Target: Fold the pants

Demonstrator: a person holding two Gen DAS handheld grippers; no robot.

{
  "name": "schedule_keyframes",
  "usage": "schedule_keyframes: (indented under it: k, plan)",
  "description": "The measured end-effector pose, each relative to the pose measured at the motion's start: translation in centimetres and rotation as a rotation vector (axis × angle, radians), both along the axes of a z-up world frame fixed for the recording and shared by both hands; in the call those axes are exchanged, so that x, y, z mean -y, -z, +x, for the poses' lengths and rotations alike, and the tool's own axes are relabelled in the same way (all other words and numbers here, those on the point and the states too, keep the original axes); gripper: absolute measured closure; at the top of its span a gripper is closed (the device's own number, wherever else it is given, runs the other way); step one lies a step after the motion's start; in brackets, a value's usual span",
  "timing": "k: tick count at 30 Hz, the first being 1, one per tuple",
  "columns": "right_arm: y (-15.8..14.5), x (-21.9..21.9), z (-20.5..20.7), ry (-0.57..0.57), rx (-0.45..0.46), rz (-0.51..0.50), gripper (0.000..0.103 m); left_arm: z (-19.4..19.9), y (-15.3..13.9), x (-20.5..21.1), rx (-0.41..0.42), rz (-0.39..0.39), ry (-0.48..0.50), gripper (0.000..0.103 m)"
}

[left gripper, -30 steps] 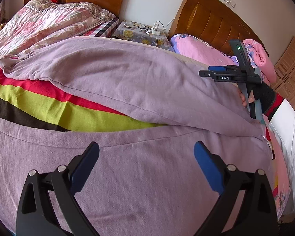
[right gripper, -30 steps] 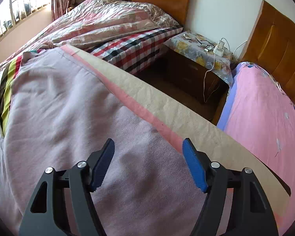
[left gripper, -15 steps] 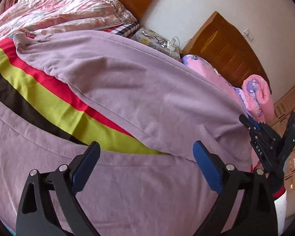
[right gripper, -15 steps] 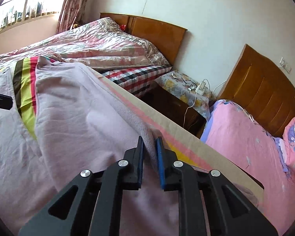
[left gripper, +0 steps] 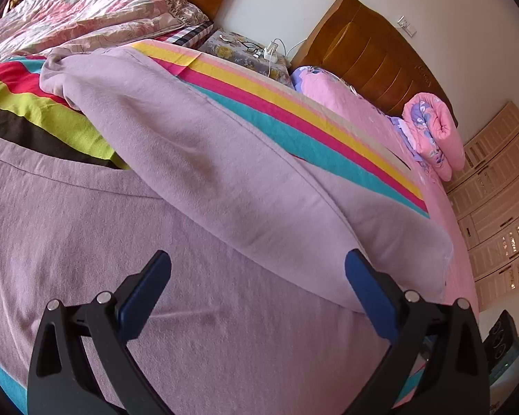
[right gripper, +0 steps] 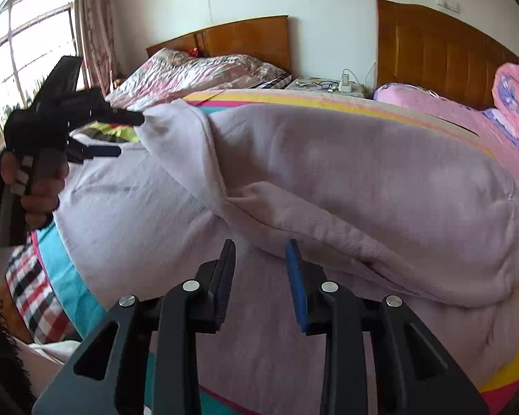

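Lilac pants [left gripper: 225, 180] lie spread on a striped sheet [left gripper: 294, 121] on the bed. One leg is folded over the other and forms a thick ridge [right gripper: 363, 180]. My left gripper [left gripper: 258, 259] hovers wide open just above the near leg, with nothing between its pads. In the right wrist view a hand [right gripper: 34, 180] holds that left gripper [right gripper: 124, 135] by the far end of the pants. My right gripper [right gripper: 260, 247] hangs over the near fold. Its jaws are opening, with a gap between the blue pads, and the cloth lies below them, not pinched.
A nightstand [left gripper: 238, 48] with glasses and a charger stands between two beds. A floral quilt [left gripper: 86, 10] covers the far bed. The pink bed [left gripper: 363, 103] carries a rolled pink quilt [left gripper: 432, 131]. A wardrobe [left gripper: 494, 207] stands on the right.
My right gripper shut on the leg's edge, swung it across over the other leg and let go. The striped sheet beyond now lies bare. My left gripper shifted slightly and stayed open.
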State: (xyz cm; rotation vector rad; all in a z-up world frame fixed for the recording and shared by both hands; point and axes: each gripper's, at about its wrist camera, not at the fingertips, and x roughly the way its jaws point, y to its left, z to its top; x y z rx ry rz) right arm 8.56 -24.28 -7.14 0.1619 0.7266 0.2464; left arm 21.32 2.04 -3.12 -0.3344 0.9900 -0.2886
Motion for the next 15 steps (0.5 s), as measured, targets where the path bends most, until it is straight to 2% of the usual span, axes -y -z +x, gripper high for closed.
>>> schedule_keyframes:
  k: [3, 4, 6, 7, 8, 9, 10, 13, 15]
  plan:
    - [-1.4, 3.3, 1.1, 0.089, -0.003, 0.179, 0.059, 0.1, -0.5, 1.9, 0.044, 0.155, -0.011, 0.002]
    - [-1.8, 3.9, 2.3, 0.095, -0.024, 0.238, 0.053, 0.7, -0.9, 2.7, 0.05, 0.156, 0.006, 0.002]
    - [-2.5, 5.0, 4.3, 0.175, -0.045, 0.31, 0.049, 2.6, -1.0, 3.2, -0.028, 0.047, 0.021, 0.002]
    - [-2.8, 5.3, 5.0, 0.212, -0.06, 0.331, 0.048, 3.4, -1.0, 3.3, -0.065, 0.093, -0.038, 0.002]
    - [-2.9, 5.3, 5.5, 0.224, -0.073, 0.35, 0.048, 3.7, -1.2, 3.7, -0.064, 0.181, -0.097, 0.003]
    - [-3.0, 5.2, 5.4, 0.238, -0.08, 0.351, 0.048, 3.4, -1.5, 4.1, -0.036, 0.239, -0.114, 0.003]
    - [-3.0, 5.1, 4.7, 0.249, -0.081, 0.332, 0.048, 2.7, -1.8, 4.2, -0.011, 0.233, -0.093, 0.003]
    - [-2.2, 5.1, 1.9, 0.274, -0.088, 0.255, 0.038, 0.0, -2.3, 4.0, 0.03, 0.075, -0.011, 0.002]
    - [-1.2, 6.3, 0.1, 0.328, -0.108, 0.251, 0.037, 0.3, -2.0, 4.3, 0.019, -0.006, 0.028, 0.002]
